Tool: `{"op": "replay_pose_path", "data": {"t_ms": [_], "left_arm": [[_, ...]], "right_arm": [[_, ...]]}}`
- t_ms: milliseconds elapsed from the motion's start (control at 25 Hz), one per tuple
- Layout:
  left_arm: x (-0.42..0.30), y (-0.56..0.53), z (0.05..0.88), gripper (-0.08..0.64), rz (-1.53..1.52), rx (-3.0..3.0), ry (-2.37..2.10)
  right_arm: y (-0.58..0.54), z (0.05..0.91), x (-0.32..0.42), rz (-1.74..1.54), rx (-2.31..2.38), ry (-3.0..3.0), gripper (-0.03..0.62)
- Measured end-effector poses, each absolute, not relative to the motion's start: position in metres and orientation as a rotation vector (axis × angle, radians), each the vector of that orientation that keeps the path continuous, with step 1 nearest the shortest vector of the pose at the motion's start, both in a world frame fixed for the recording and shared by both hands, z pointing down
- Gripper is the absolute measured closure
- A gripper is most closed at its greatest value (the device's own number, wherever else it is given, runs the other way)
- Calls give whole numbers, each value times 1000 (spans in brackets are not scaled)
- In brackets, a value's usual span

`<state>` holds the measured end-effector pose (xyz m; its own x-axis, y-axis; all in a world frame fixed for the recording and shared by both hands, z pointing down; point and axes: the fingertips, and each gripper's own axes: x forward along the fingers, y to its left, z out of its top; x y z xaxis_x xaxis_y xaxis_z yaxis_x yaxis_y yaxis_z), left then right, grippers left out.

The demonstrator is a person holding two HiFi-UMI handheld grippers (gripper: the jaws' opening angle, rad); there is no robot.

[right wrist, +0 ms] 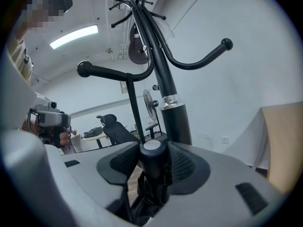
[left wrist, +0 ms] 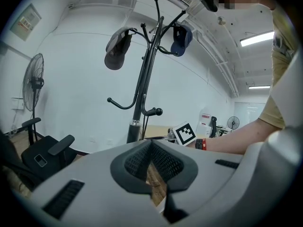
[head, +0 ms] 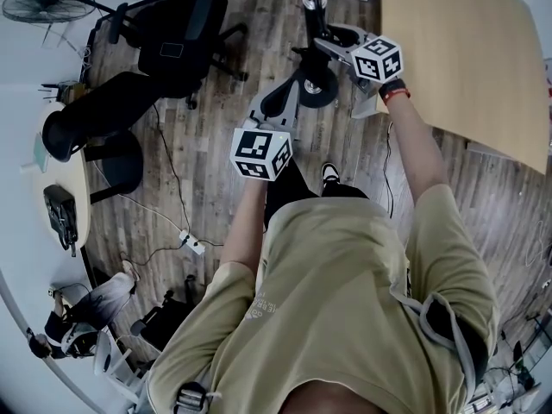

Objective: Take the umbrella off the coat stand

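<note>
Bright, even indoor light fills all three views. In the left gripper view, ceiling light strips [left wrist: 257, 38] at the upper right are blown out to white. In the right gripper view another strip [right wrist: 74, 36] glares at the upper left. The white wall [left wrist: 85, 93] looks pale and flat, so the coat stand [right wrist: 163, 79] reads as a dark, sharp outline against it. The head view is duller, and shadows on the wooden floor [head: 207, 205] are soft and faint. Every view is a fisheye: straight lines bow and the corners go black. Close to the lens, the jaws and the umbrella handle [right wrist: 152, 157] look slightly soft.
</note>
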<state>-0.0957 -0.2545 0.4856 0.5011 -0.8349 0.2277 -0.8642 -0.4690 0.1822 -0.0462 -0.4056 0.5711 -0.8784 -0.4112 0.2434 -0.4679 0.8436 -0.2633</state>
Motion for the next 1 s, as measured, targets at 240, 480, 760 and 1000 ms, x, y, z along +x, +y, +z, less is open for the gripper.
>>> {"op": "replay_pose_path", "data": {"t_ms": [240,480,760,1000], "left_arm": [[-97,-252,483,537,145,2468,-1452],[-94,-251,475,537,128,2474,-1454],[-92,-253,468,537,105,2476,-1462],[-89,-252,461,537,90,2476,-1470]], "right_arm": [[-400,558,-38,510,718,-2814,383],[-387,543,-37,573,723,-2773,383],[-374,526,-31,597,738,-2769,383],[-359,513,-26,596,712,-2776,383]]}}
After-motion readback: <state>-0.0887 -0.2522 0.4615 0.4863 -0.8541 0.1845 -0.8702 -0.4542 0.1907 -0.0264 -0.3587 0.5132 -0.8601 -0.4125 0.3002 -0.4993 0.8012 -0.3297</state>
